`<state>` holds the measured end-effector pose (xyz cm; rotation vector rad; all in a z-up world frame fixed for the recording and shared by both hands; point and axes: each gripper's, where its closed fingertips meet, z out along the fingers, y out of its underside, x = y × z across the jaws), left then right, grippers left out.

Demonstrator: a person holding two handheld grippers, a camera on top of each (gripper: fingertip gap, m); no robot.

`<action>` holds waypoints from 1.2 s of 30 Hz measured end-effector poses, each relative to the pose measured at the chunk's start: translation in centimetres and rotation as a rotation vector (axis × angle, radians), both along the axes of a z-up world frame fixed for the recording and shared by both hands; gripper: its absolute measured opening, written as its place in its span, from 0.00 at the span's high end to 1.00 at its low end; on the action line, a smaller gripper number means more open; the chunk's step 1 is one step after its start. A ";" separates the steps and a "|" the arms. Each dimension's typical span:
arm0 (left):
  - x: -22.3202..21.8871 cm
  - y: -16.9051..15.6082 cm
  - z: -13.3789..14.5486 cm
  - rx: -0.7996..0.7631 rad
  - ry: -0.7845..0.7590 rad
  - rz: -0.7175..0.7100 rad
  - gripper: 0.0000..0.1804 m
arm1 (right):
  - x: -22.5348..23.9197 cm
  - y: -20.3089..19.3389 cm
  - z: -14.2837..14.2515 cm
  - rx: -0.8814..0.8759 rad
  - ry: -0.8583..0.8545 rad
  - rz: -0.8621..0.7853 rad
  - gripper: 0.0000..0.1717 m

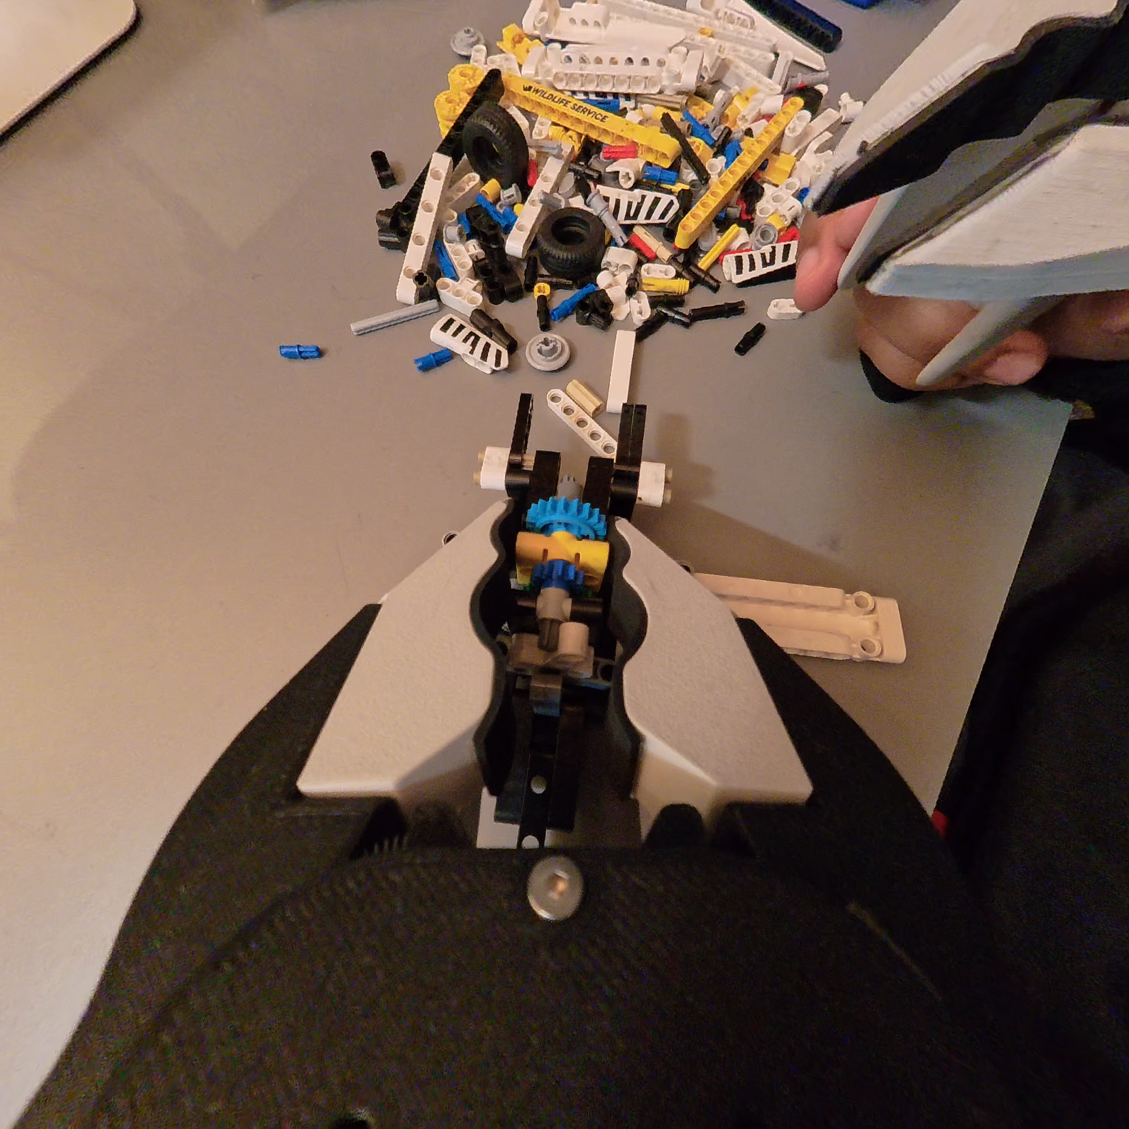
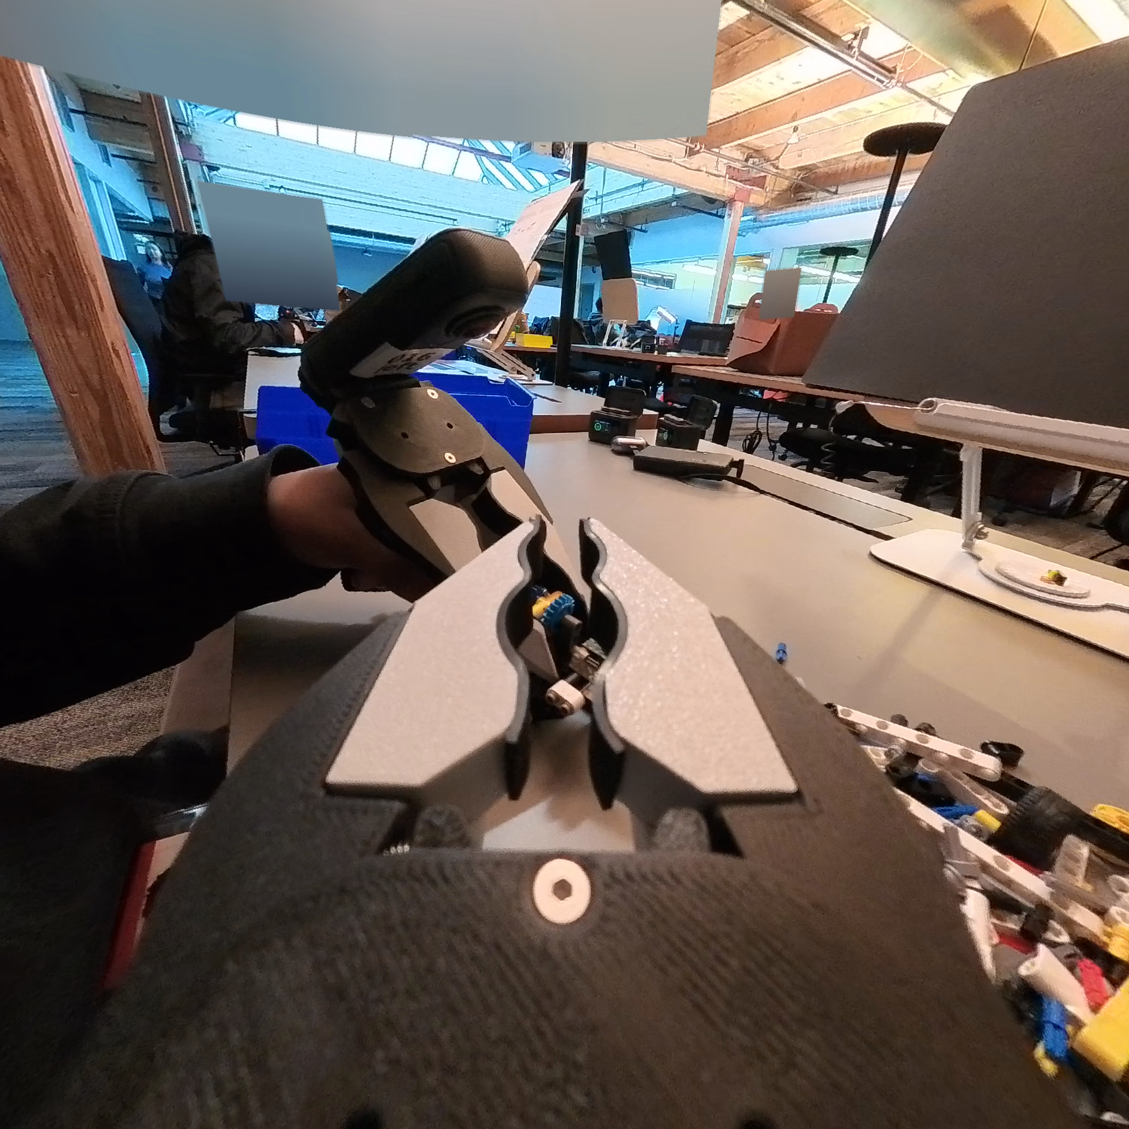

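Our left tongs (image 1: 565,519) pinching black geared brick assembly (image 1: 565,550), right tongs (image 2: 561,531) narrowly spread around its grey end, we note loose brick pile (image 1: 611,171) on tabletop (image 1: 183,305).

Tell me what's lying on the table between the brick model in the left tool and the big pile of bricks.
In the left wrist view: a white holed beam, a tan tube and a white bar.
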<state>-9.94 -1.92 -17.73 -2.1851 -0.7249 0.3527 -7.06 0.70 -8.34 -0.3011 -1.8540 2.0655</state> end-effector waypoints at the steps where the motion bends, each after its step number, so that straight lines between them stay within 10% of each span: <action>1: 0.0 0.0 0.0 0.000 0.000 0.000 0.86 | 0.0 0.0 0.0 0.000 -0.001 0.000 0.95; 24: 0.8 -1.5 2.4 0.149 -0.052 0.028 0.69 | -0.3 0.2 0.1 -0.013 -0.023 -0.002 0.95; 36: 3.4 -3.5 2.2 0.135 0.004 0.007 0.93 | -0.7 0.0 0.0 -0.007 -0.036 -0.008 0.95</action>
